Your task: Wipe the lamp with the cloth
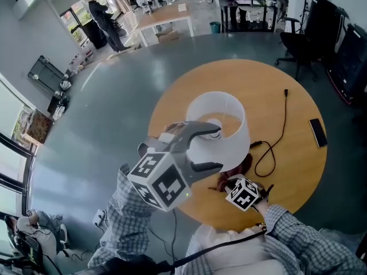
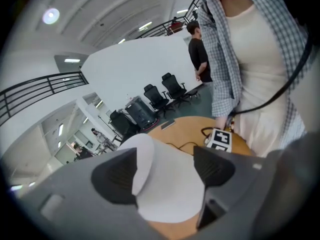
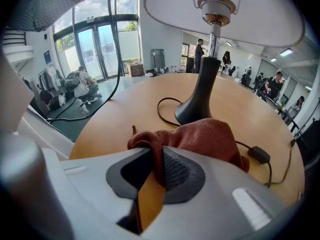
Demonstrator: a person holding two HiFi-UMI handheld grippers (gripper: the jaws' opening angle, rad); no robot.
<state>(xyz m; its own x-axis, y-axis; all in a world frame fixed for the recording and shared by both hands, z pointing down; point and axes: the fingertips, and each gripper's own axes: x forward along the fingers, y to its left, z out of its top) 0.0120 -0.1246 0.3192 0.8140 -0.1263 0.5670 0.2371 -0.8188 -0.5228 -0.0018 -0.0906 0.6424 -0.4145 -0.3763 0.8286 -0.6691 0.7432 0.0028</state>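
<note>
The lamp stands near the front of the round wooden table (image 1: 287, 96), with a white shade (image 1: 221, 125) over a black base (image 3: 200, 99). My left gripper (image 1: 213, 149) is open wide, one jaw over the near rim of the shade (image 2: 167, 184) and the other beside its outer wall. No pad visibly presses on it. Low beside the lamp's base, my right gripper (image 3: 157, 171) is shut on a fold of the rust-red cloth (image 3: 200, 136). The rest of the cloth (image 1: 232, 173) is bunched on the table. The right gripper view looks up under the shade (image 3: 250, 14).
The lamp's black cord (image 1: 281, 130) loops across the table's right half, with its inline switch (image 3: 259, 154) close behind the cloth. A dark phone (image 1: 317, 132) lies near the right edge. Office chairs (image 1: 304, 44) stand beyond the table; people stand far off.
</note>
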